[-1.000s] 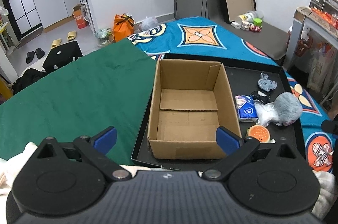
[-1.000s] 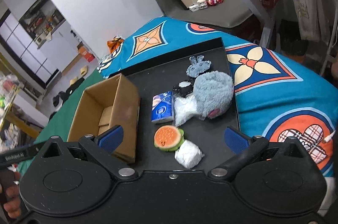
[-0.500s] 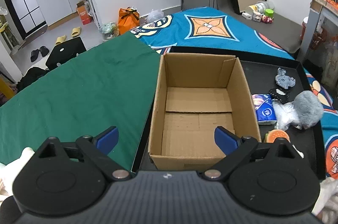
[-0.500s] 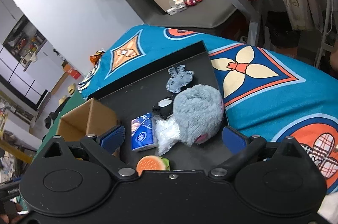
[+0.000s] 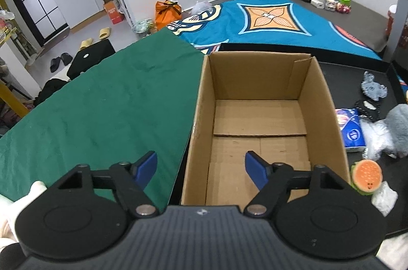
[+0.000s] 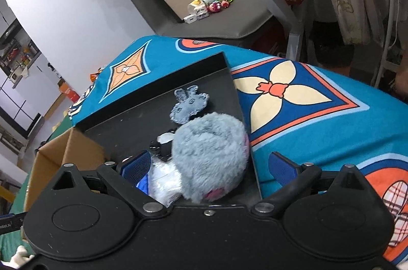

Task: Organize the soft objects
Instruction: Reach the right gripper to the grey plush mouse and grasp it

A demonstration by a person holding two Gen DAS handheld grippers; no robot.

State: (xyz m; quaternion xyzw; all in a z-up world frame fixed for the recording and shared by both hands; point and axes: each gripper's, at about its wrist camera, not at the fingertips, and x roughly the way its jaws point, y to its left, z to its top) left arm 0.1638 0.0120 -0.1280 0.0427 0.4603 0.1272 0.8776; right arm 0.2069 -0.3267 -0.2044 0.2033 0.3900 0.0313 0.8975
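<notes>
Left wrist view: left claw (image 5: 201, 169), fingers apart, holding nothing, straddling the box's near left wall. Box (image 5: 262, 127), cardboard, open, nothing inside, standing on a black tray (image 5: 349, 73). Right of the box, on the tray: tissue pack (image 5: 350, 129), just beside the box wall; grey plush (image 5: 399, 127), at the frame edge; flat grey toy (image 5: 373, 90), farther back; burger toy (image 5: 366, 177), near the box's front corner. Green cloth (image 5: 102, 112) to the left of the tray. Right wrist view: right claw (image 6: 207, 168), fingers spread wide, gripping nothing, with the grey plush (image 6: 209, 157) lying between them. Flat grey toy (image 6: 188, 105) behind the plush on the tray (image 6: 142, 106). Box (image 6: 63, 155) at left. Patterned blue cloth (image 6: 318, 104) under and right of the tray.
</notes>
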